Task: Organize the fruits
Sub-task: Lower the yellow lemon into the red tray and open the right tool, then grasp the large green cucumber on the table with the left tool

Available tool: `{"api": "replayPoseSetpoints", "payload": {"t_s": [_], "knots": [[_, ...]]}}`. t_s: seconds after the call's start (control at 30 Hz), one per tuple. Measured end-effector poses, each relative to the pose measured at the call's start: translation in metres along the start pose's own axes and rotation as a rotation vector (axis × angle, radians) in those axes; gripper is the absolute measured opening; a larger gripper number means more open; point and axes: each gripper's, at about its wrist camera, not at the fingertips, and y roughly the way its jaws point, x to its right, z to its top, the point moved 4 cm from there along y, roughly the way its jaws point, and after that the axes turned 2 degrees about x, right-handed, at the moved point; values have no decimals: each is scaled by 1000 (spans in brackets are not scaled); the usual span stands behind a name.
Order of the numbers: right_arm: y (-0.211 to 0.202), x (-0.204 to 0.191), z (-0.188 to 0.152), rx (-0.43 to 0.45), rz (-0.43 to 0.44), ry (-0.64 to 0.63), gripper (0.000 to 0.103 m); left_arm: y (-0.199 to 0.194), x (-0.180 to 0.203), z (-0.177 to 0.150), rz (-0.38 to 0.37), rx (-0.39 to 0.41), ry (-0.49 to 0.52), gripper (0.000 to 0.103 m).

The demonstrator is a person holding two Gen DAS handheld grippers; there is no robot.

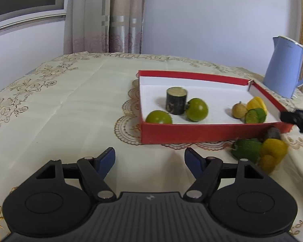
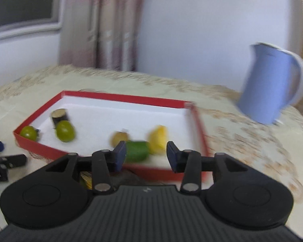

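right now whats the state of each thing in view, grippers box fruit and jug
left gripper: open, nothing between its fingers
right gripper: open, holding nothing
red box: lidless, on the tablecloth
dark cylinder: upright in the box
two green round fruits: in the box, beside the cylinder
cucumber piece: in the box, against the yellow piece
fruit pile: outside the box
blue jug: upright

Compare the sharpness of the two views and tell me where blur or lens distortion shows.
Left wrist view: mostly sharp, the red box and dark cylinder crisp; only the fruits outside the box smear near the right edge. Right wrist view: motion blur throughout, streaking the kettle and tablecloth. Both views: fisheye bends the table edge and window frame.
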Motion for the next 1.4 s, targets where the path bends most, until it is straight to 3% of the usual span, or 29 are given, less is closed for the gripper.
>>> {"api": "replayPoseSetpoints", "payload": {"t_s": [0.1, 0.33, 0.43, 1.07, 1.4], "knots": [[-16, 27, -17, 22, -57, 71, 40, -7, 10, 3, -21, 13, 18, 76], [-10, 58, -40, -11, -79, 204, 40, -18, 44, 11, -89, 33, 86, 76], [-9, 57, -42, -12, -73, 207, 46, -18, 56, 12, -114, 42, 113, 76], [-14, 53, -42, 13, -83, 193, 46, 0, 95, 12, -226, 38, 258, 76], [-14, 52, -41, 14, -80, 189, 46, 8, 101, 8, -212, 25, 293, 76]]}}
